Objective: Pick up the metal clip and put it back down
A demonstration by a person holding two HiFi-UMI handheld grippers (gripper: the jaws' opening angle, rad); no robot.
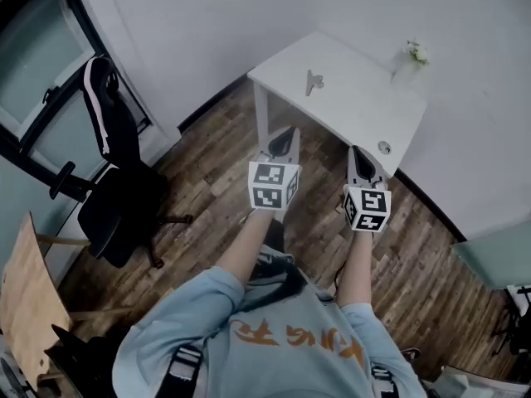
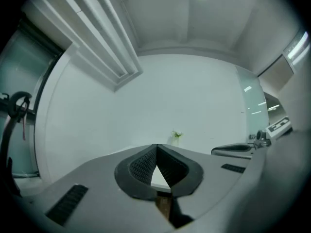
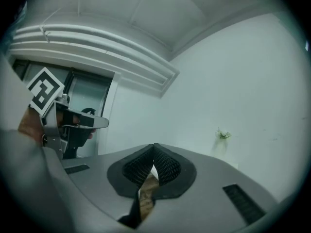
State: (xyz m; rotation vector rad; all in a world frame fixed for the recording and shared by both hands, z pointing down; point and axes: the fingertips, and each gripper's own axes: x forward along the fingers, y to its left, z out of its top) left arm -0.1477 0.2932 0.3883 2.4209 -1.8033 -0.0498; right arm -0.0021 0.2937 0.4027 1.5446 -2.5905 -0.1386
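The metal clip (image 1: 314, 81) lies on the white table (image 1: 357, 110), towards its far left side. Both grippers are held in the air short of the table's near edge, well back from the clip. My left gripper (image 1: 287, 133) is shut with nothing between its jaws, and its tips meet in the left gripper view (image 2: 156, 146). My right gripper (image 1: 355, 150) is shut and empty too, its pads touching in the right gripper view (image 3: 154, 145). Neither gripper view shows the clip.
A small potted plant (image 1: 416, 52) stands at the table's far corner against the wall. A small round object (image 1: 383, 148) sits near the table's right edge. A black office chair (image 1: 116, 197) stands on the wooden floor at the left, with a wooden board (image 1: 29, 297) nearer.
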